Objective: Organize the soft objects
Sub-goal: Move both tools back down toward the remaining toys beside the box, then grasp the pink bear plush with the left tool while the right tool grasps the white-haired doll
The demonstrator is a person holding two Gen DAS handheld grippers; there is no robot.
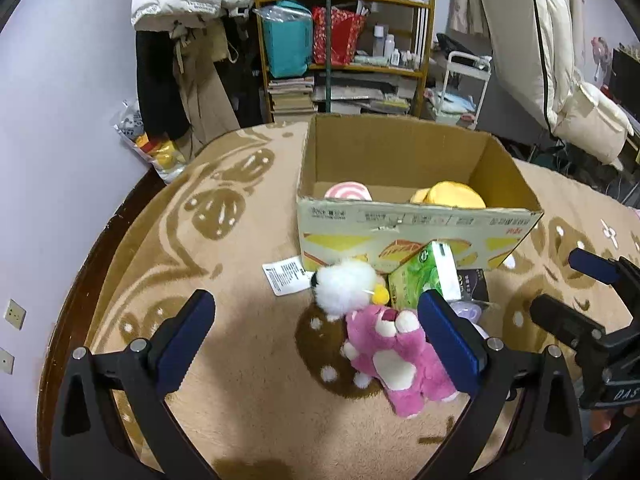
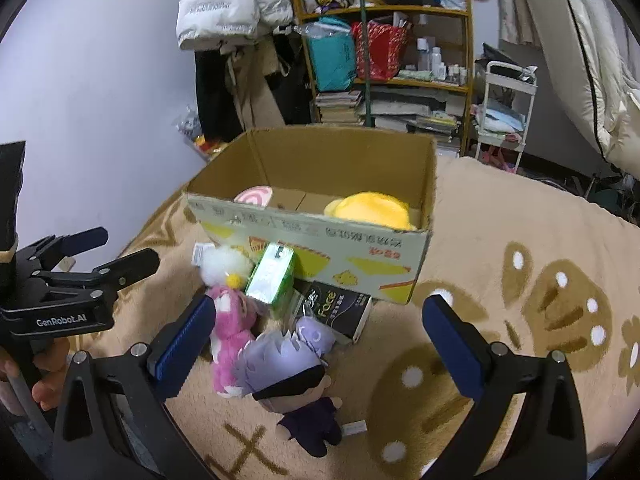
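Left gripper [image 1: 316, 332] spread wide, empty, above blanket | pink bear [image 1: 394, 354] lay just ahead-right beside its right pad, long axis slanting away | right gripper [image 2: 320, 336] also spread, over purple doll [image 2: 296, 376] | box [image 1: 400, 216] beyond, already holding two plushes.

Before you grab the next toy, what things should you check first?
1. Left hand-held gripper open and holding nothing: ok.
2. Right hand-held gripper open and holding nothing: ok.
3. Cardboard box open on top, with room inside beside the yellow plush: ok.
4. Pink bear lies free on the blanket, nothing on top: ok.
5. Purple-haired doll within easy reach of the right gripper: ok.
6. Doll's hair clear of the black tissue pack: cannot tell.
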